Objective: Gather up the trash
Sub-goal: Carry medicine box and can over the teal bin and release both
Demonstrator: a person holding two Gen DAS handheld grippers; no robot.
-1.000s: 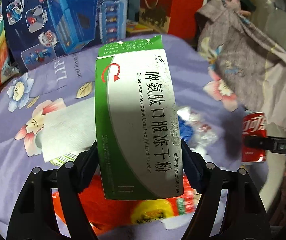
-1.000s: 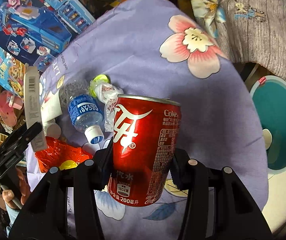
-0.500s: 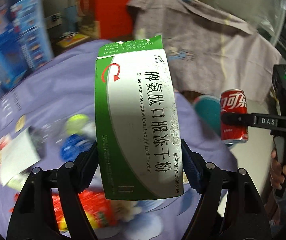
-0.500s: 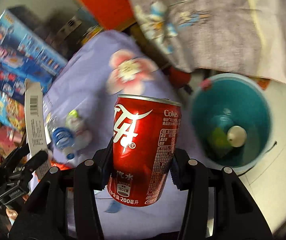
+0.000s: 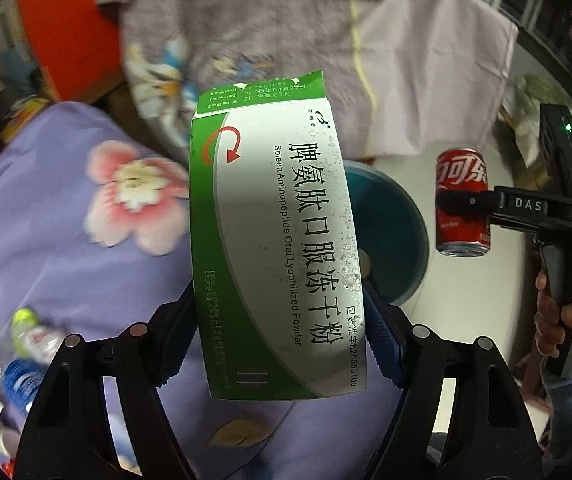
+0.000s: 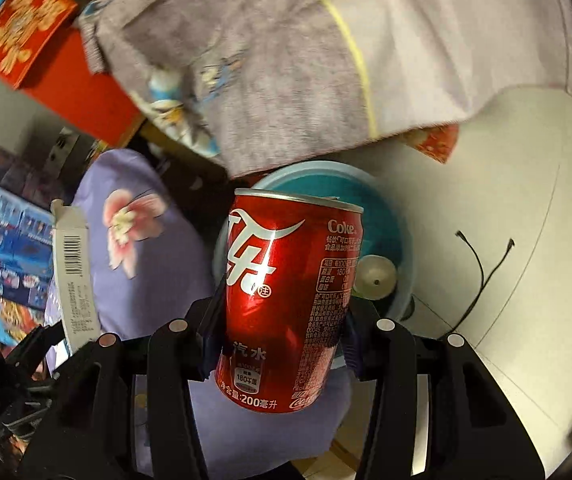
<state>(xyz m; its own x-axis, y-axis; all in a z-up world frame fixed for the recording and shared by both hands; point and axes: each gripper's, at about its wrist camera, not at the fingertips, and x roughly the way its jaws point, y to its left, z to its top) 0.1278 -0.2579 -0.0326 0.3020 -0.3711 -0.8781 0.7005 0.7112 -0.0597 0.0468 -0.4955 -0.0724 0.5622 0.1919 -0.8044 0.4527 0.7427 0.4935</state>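
Note:
My left gripper (image 5: 279, 320) is shut on a green and white medicine box (image 5: 273, 236), held upright above the purple flowered cloth (image 5: 65, 248). My right gripper (image 6: 281, 332) is shut on a red Coke can (image 6: 286, 300), which also shows in the left wrist view (image 5: 462, 202) at the right. A teal bin (image 6: 390, 236) stands on the floor just behind the can; it shows behind the box too (image 5: 390, 232). A round pale lid (image 6: 376, 278) lies inside it. The box's barcode side (image 6: 73, 268) shows at the left of the right wrist view.
A plastic water bottle (image 5: 21, 356) with a blue label lies on the cloth at lower left. A grey and pink blanket (image 6: 306, 52) hangs behind the bin. Red boxes (image 6: 45, 40) and toy cartons (image 6: 1, 232) stand at the left. A black cord (image 6: 482, 276) lies on the white floor.
Both grippers have swung right, away from the trash on the cloth and toward the teal bin. The can now sits in front of the bin. Both grips are unchanged.

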